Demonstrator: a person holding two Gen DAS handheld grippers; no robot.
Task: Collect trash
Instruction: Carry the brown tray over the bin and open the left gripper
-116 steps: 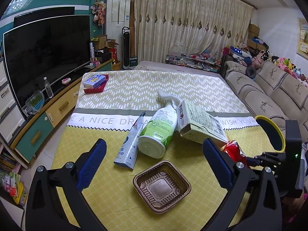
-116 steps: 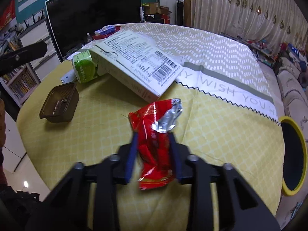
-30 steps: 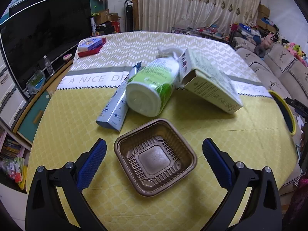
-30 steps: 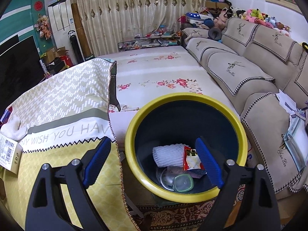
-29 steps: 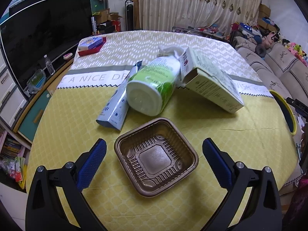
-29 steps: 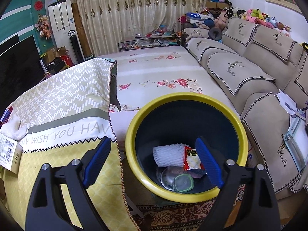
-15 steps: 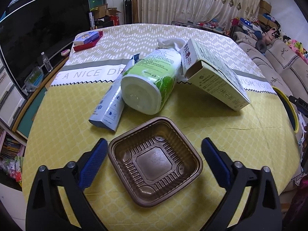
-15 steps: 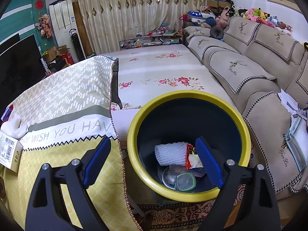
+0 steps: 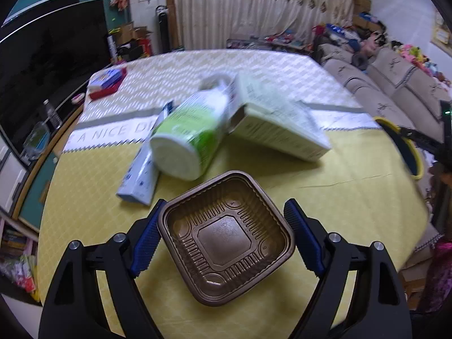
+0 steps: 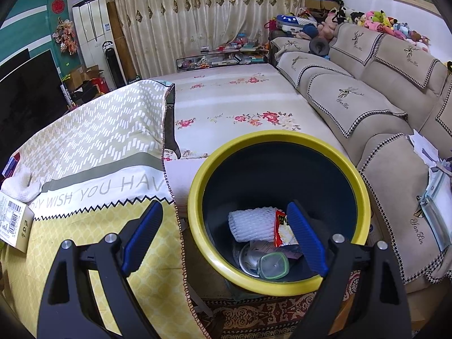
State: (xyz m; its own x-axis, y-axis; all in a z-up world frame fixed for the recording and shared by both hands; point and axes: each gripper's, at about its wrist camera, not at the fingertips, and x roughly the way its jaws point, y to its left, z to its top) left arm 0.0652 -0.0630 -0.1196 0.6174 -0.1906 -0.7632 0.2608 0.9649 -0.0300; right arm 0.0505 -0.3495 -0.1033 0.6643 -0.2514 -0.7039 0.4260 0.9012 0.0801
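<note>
In the left wrist view a brown plastic tray lies on the yellow tablecloth between my left gripper's blue fingers; the jaws are open, with the left pad at the tray's rim. Beyond lie a green-and-white bottle, a cardboard box and a blue-white tube box. In the right wrist view my right gripper is open and empty over the yellow-rimmed bin, which holds a red wrapper, white foam netting and lids.
A beige sofa stands right of the bin. A flowered bedspread lies behind it. A black TV and cabinet stand left of the table. A red and blue book pile sits at the table's far left.
My left gripper has moved down and forward around the brown tray and its jaws have narrowed. My right gripper stays open over the bin, where the red wrapper it held earlier now lies.
</note>
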